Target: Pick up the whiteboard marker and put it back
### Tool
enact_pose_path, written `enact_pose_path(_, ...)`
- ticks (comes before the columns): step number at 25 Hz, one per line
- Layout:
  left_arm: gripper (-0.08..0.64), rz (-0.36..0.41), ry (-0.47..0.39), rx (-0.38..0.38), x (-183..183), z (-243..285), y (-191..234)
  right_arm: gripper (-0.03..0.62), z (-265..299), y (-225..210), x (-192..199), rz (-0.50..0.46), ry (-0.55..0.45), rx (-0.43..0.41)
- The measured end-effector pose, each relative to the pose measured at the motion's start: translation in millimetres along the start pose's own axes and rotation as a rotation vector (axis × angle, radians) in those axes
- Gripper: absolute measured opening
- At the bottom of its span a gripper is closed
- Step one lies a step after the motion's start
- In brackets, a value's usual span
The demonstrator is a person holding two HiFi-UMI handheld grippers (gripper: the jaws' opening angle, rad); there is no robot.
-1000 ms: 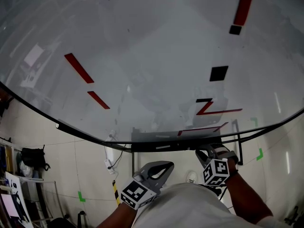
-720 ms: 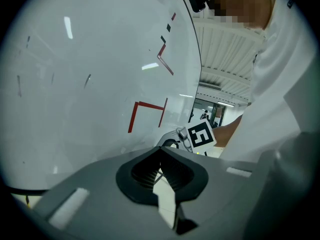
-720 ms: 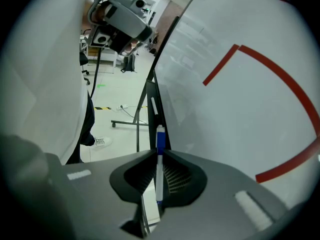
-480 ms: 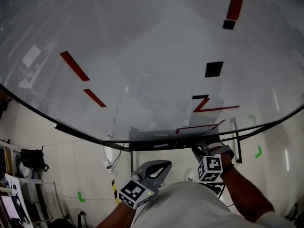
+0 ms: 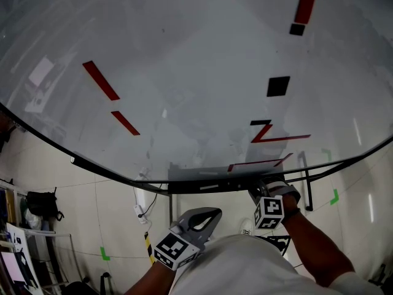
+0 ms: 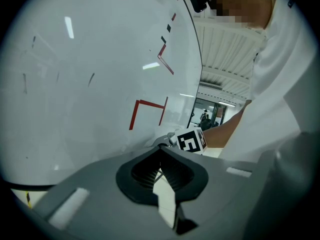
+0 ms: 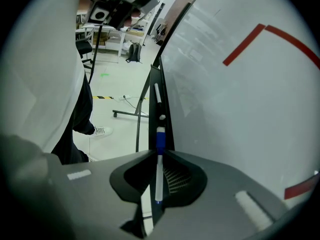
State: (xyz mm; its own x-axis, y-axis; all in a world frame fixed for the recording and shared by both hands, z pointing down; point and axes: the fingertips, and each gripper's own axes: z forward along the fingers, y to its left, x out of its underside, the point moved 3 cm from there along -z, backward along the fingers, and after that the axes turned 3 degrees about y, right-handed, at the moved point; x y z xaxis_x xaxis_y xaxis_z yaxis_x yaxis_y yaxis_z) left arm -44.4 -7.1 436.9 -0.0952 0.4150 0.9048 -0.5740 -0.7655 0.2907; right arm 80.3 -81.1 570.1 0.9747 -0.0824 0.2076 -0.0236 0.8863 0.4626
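Whiteboard (image 5: 196, 72) with red and black marks looms ahead, a black ledge (image 7: 156, 91) along its bottom edge. Left gripper (image 5: 212, 212) hangs below it, jaws together on nothing. Right gripper (image 7: 159, 154) at the ledge clamps the blue-capped whiteboard marker (image 7: 159, 171), which points along the ledge.

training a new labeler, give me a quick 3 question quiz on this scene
1. True or false: the left tongs hold the marker.
2. What colour is the marker's cap? A red, B blue, C green.
3. Fill in: the marker lines up with the whiteboard's ____.

Key: 1 false, the right tongs are shut on it. 2 B. 3 tray.
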Motion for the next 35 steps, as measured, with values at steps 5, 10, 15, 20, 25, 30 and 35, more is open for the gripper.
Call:
enact_pose_path(5, 0.017, -0.006, 0.005, 0.001, 1.7, -1.6, -1.9, 0.034, 7.0, -2.3, 1.5, 0.000, 0.008, 0.009)
enact_pose_path(10, 0.017, -0.011, 0.005, -0.002, 2.0, -2.2, -2.9, 0.034, 9.3, -1.4, 2.3, -0.003, 0.013, 0.007)
enact_pose_path(15, 0.017, 0.000, 0.007, -0.007, 3.2, -2.2, -3.0, 0.034, 10.7, -2.0, 1.7, -0.009, 0.015, 0.007)
enact_pose_path(20, 0.017, -0.002, 0.008, -0.012, 4.7, -2.4, -2.3, 0.034, 11.9, -5.7, 1.2, -0.013, 0.017, 0.020)
enact_pose_path(25, 0.017, -0.007, 0.008, -0.015, 5.3, -3.1, -1.6, 0.034, 13.3, -6.5, -0.1, -0.020, 0.017, 0.020)
enact_pose_path(30, 0.017, -0.006, 0.004, -0.021, 5.9, -4.2, -0.6, 0.043, 12.1, -7.8, -1.9, -0.011, 0.010, 0.028)
enact_pose_path(35, 0.017, -0.009, -0.001, -0.017, 4.8, -4.1, -1.1, 0.043, 9.1, -8.4, -2.5, -0.003, 0.008, 0.033)
